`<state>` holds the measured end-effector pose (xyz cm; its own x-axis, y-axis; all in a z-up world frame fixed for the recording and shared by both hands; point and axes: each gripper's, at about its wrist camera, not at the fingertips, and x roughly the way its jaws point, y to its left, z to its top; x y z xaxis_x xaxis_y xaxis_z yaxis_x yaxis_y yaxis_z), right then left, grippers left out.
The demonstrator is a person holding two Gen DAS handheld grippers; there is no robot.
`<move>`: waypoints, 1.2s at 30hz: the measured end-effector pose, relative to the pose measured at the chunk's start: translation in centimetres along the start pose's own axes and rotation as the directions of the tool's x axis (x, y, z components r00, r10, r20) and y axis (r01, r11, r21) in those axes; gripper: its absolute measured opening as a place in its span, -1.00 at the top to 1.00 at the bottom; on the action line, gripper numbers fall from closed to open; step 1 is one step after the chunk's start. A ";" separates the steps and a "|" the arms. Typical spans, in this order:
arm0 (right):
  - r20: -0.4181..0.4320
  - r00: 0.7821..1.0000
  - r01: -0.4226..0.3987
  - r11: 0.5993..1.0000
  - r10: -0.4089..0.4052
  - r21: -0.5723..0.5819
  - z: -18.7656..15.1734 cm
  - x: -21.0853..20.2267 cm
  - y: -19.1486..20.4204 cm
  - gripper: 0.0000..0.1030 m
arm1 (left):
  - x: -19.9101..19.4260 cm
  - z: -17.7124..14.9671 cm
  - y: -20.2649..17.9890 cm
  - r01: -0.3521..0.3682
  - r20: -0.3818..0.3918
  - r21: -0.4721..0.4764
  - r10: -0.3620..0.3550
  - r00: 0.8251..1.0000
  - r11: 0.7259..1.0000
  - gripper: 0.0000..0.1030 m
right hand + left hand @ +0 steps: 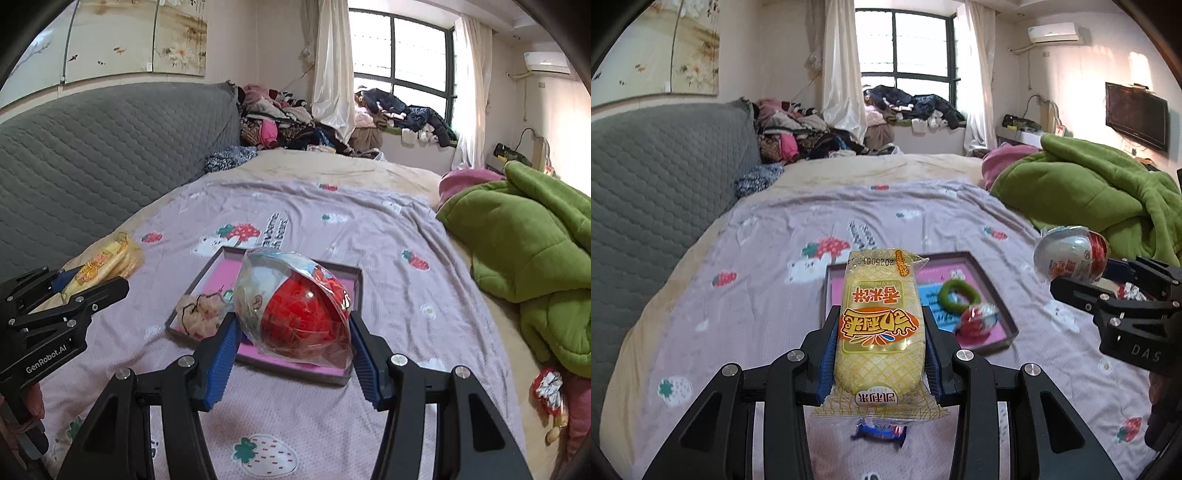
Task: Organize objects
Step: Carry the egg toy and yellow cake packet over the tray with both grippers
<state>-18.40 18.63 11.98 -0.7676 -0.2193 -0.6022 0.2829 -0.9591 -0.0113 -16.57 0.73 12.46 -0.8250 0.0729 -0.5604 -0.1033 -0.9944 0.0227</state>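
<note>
Left gripper (881, 339) clamps a yellow snack packet (881, 325), right gripper (293, 332) a wrapped toy egg (295, 310), both carried above the bed (332, 229) toward the shallow tray (354, 275) collecting items.

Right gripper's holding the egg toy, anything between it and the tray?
Nothing visible blocks it. The right gripper holds the egg toy above the tray; another egg toy and a green hair tie lie inside.

tray (347, 376) floor mostly hidden behind egg toy (295, 306); small blue wrapper (881, 432) blurred, unreadable.
</note>
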 end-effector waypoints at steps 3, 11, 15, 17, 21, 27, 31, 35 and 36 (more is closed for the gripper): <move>0.019 1.000 0.004 1.000 -0.004 0.006 0.9 -0.4 -0.6 -0.11 | 0.1 1.3 -0.5 0.005 0.014 0.007 -0.005 1.000 1.000 0.22; 0.059 0.998 0.006 1.000 -0.008 0.024 3.0 -0.3 -1.6 -0.11 | 1.4 3.8 -0.6 0.035 0.031 -0.007 -0.034 0.999 0.999 0.22; 0.062 0.998 0.002 1.000 -0.003 0.025 3.5 0.6 -1.7 -0.11 | 2.6 4.6 -0.2 0.022 0.036 -0.018 -0.021 0.999 1.000 0.22; 0.062 0.998 0.000 1.000 -0.001 0.025 3.7 1.3 -1.5 -0.11 | 3.2 4.8 0.2 0.023 0.033 -0.026 -0.023 0.999 0.999 0.22; 0.058 0.998 -0.012 0.999 0.010 0.036 4.1 2.9 -1.1 -0.11 | 4.8 4.6 0.9 0.029 0.028 -0.045 -0.028 0.999 0.999 0.22; 0.047 0.998 -0.042 0.997 0.039 0.058 4.1 5.9 -0.4 -0.11 | 8.2 3.9 1.9 0.018 0.005 -0.051 -0.018 1.000 0.999 0.22; 0.044 0.998 -0.045 0.997 0.042 0.069 3.9 7.9 0.3 -0.11 | 10.9 3.6 3.2 0.024 -0.002 -0.082 -0.024 1.000 0.996 0.22; 0.038 0.999 -0.041 0.995 0.038 0.086 3.3 9.9 0.7 -0.11 | 13.6 2.8 4.0 0.003 -0.019 -0.092 -0.005 1.000 0.996 0.22; 0.035 0.999 -0.041 0.995 0.038 0.090 3.1 10.5 0.9 -0.11 | 14.3 2.5 4.2 0.003 -0.022 -0.097 -0.006 1.000 0.995 0.22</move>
<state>-28.02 14.95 8.12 -0.7758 -0.2618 -0.5740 0.2615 -0.9615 0.0851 -30.23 -2.21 6.61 -0.8117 0.0768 -0.5790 -0.0516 -0.9969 -0.0600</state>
